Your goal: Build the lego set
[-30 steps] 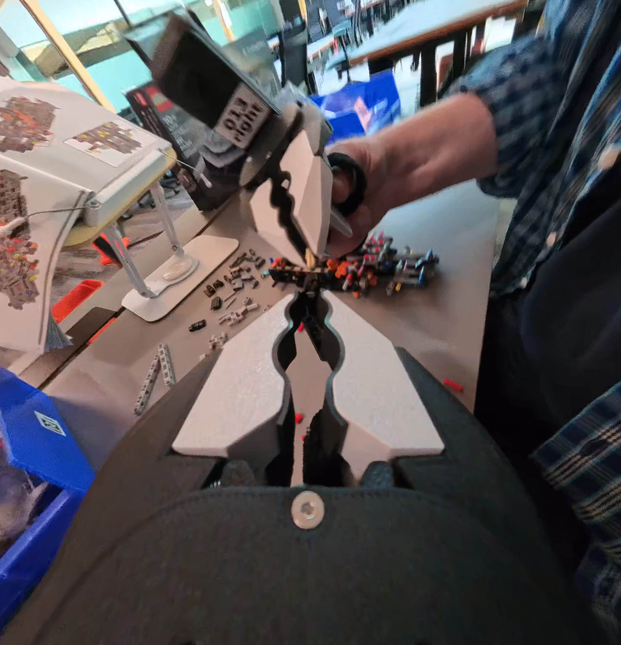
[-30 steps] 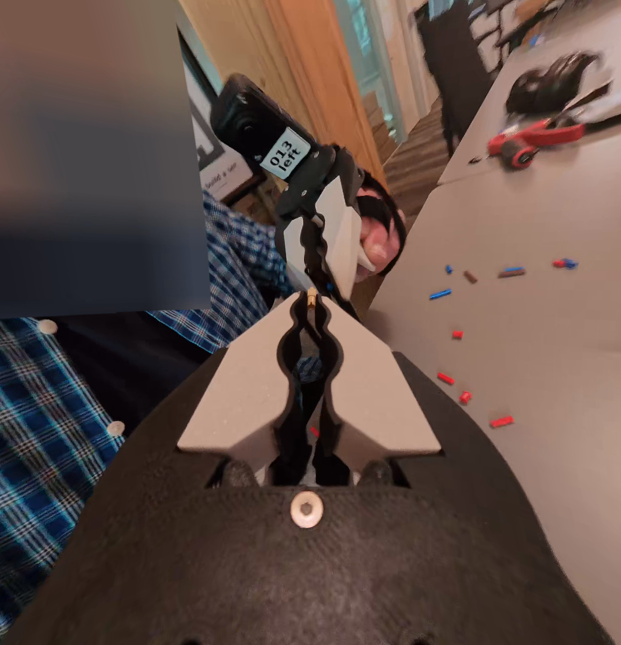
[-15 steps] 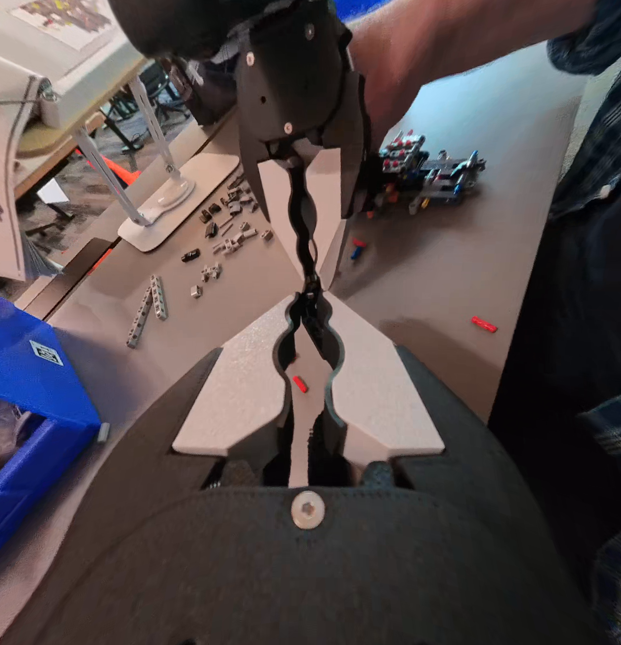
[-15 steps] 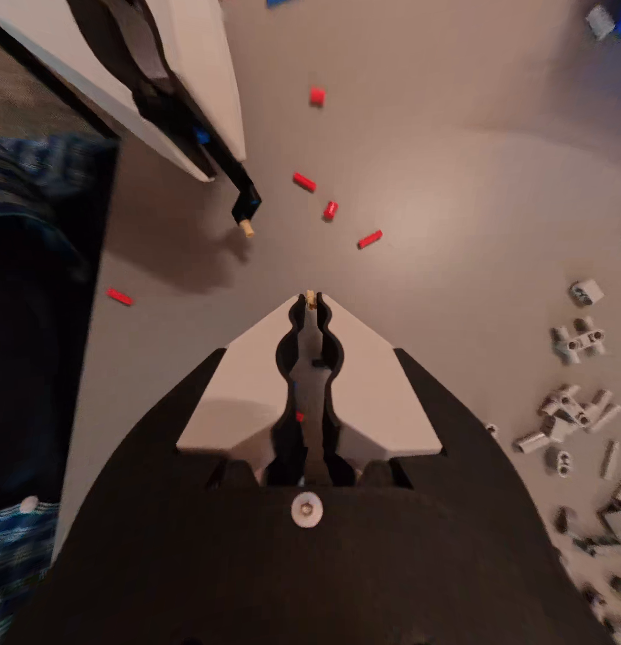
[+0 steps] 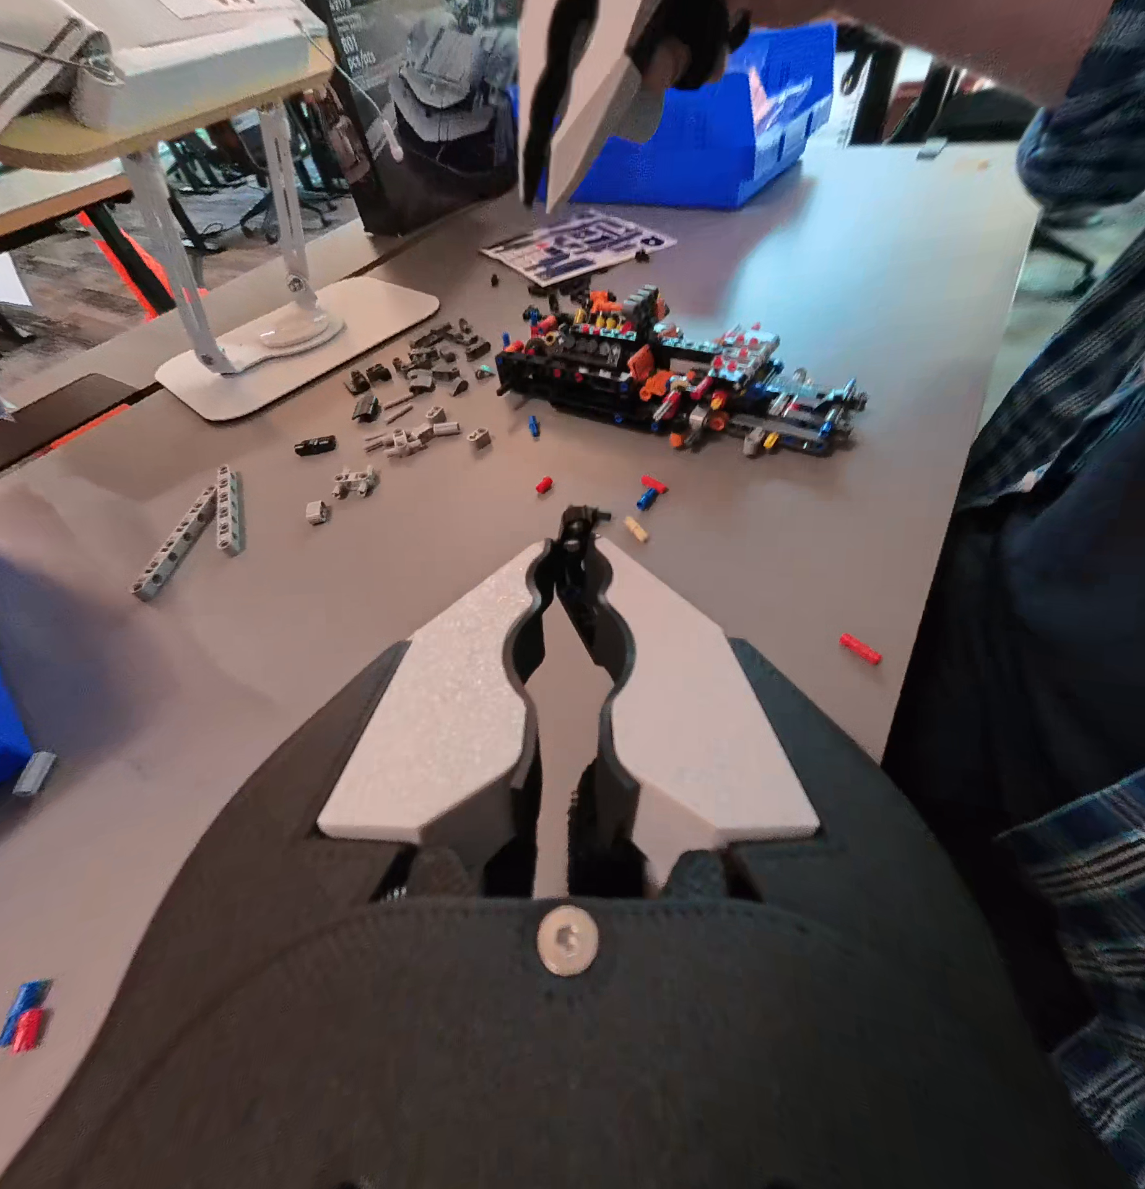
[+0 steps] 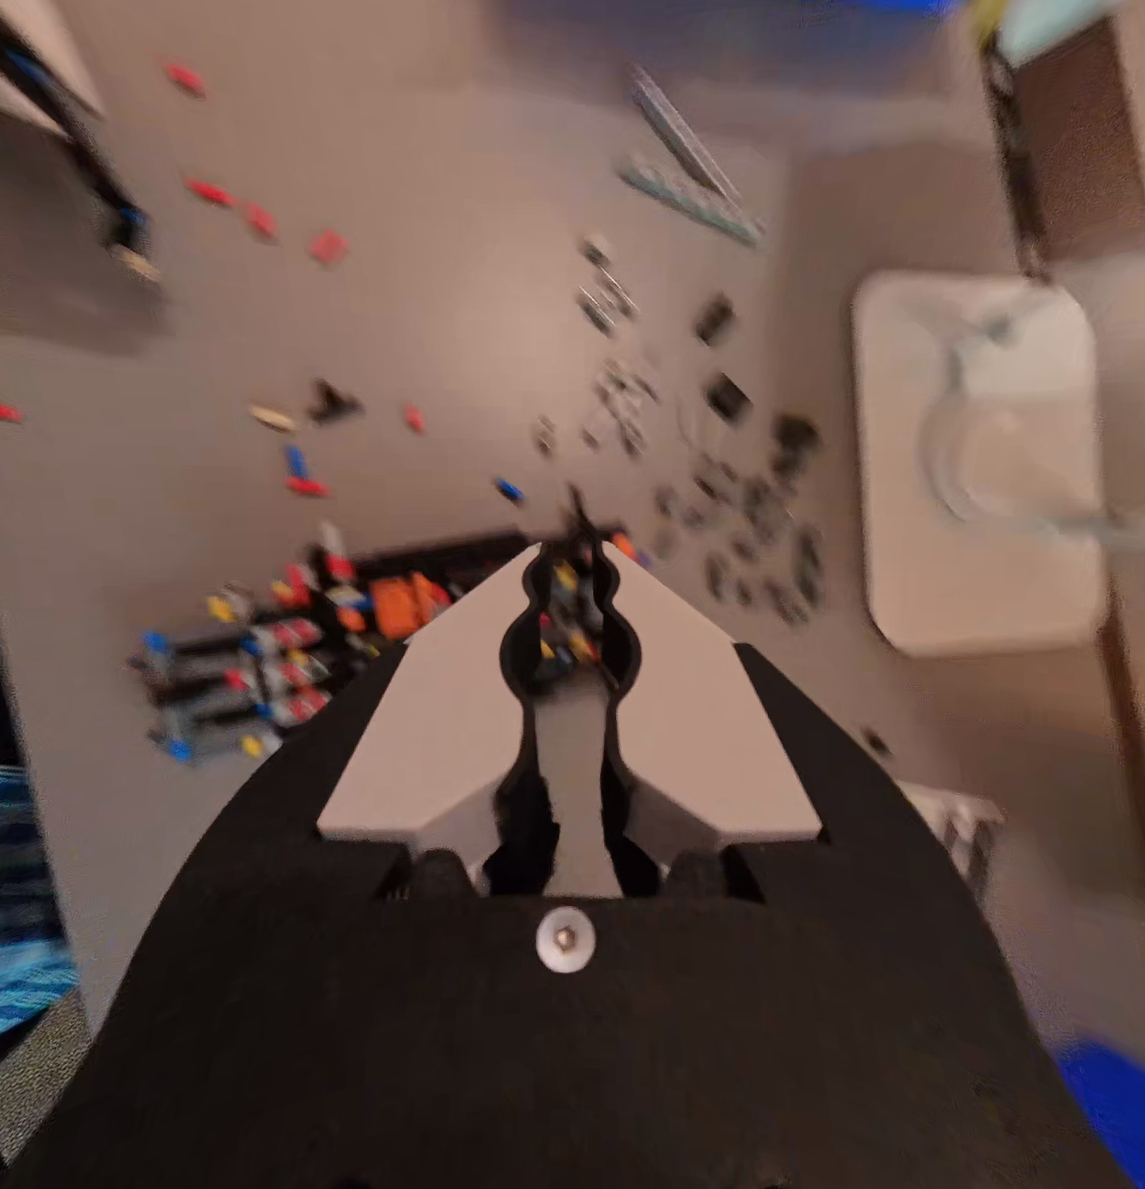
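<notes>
Left wrist view: the left gripper (image 5: 573, 547) has its jaws pressed together on a small black connector piece (image 5: 579, 520) that pokes out past the tips, low over the grey surface (image 5: 814, 309). The half-built lego model (image 5: 672, 379) lies at about 1 o'clock from those tips, well apart from them. A tan pin (image 5: 635, 529) rests on the surface just beside the tips at 3 o'clock, with a red-and-blue pin pair (image 5: 648, 492) a little beyond. The right gripper (image 5: 557, 148) hangs high at 12 o'clock; whether it carries anything cannot be told here.

The grip is only on the piece's tail, so a twist or a knock against the surface could pivot it out of line or flick it loose among the scattered pins. The tan pin may be a dropped part, and it would be easy to lose among the others.

Compared with half a second ago, the right gripper no longer meets the left tip to tip but has lifted away toward the model, and the tan pin now lies on the surface.

Right wrist view: heavily blurred by motion. The right gripper (image 6: 573, 547) shows a narrow gap between its jaws and nothing visible in them, where a tan pin sat at the tips before. The model (image 6: 312, 617) sits at 9 o'clock of the tips, loose grey parts (image 6: 737, 515) at 3 o'clock. At that speed it could overshoot and knock the model.
</notes>
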